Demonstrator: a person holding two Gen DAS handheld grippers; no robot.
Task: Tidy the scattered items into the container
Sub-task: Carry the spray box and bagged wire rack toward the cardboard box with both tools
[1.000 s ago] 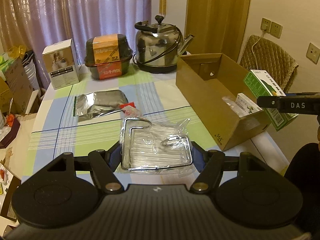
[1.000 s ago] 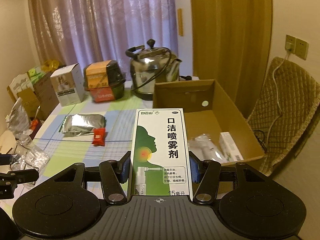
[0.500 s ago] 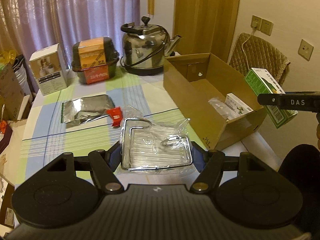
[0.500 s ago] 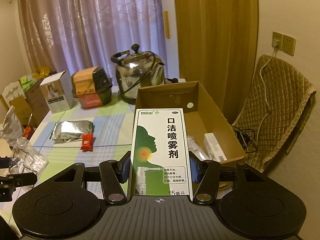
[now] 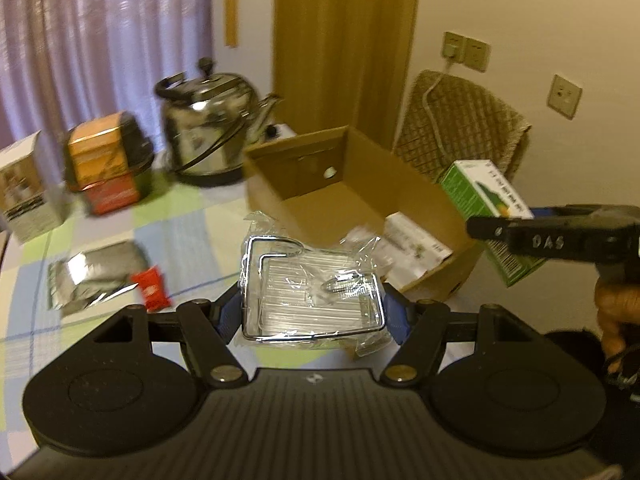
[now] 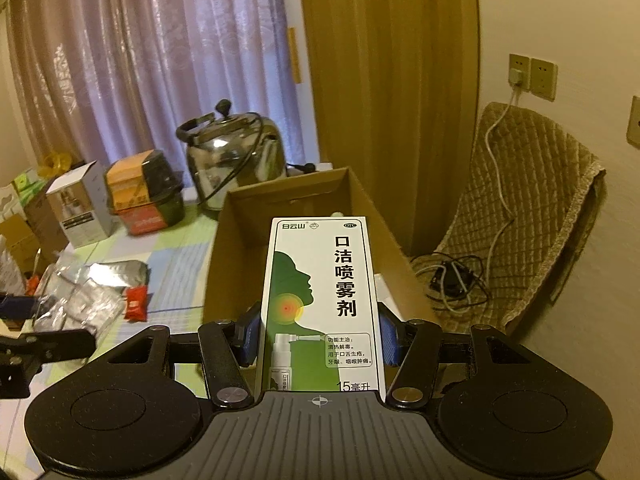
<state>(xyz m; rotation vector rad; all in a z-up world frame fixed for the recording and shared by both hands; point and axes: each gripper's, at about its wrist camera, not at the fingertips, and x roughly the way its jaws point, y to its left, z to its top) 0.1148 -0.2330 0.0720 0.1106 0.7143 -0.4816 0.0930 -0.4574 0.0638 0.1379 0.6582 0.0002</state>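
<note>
Your left gripper (image 5: 312,314) is clamped on the wire soap rack (image 5: 310,292), still sealed in its clear plastic bag, and your right gripper (image 6: 318,338) is clamped on the green and white throat-spray box (image 6: 322,304), held upright between the blue pads. Over the last second both have swung toward the cardboard box (image 5: 348,176): in the left view the open carton has slid from the right of the frame to sit just behind the rack, and in the right view it now lies straight ahead behind the spray box, its mouth filling more of the picture. The left frame is smeared with motion, so you are mid-carry, not yet over the opening; I judge both items to be close to their drop, with the release still to come. Count what is around you: one carton, already holding one white packet box (image 5: 416,242) and what looks like one clear bag beside it; two items in your grippers; and two loose items left on the checked tablecloth (image 5: 180,216), one silver foil pouch (image 5: 94,274) and one small red sachet (image 5: 152,292) touching its corner. At the far edge stand one steel kettle (image 5: 212,128), one black pot with an orange sleeve (image 5: 108,166) and one white carton (image 5: 24,192), which may not be part of the tidying.
</note>
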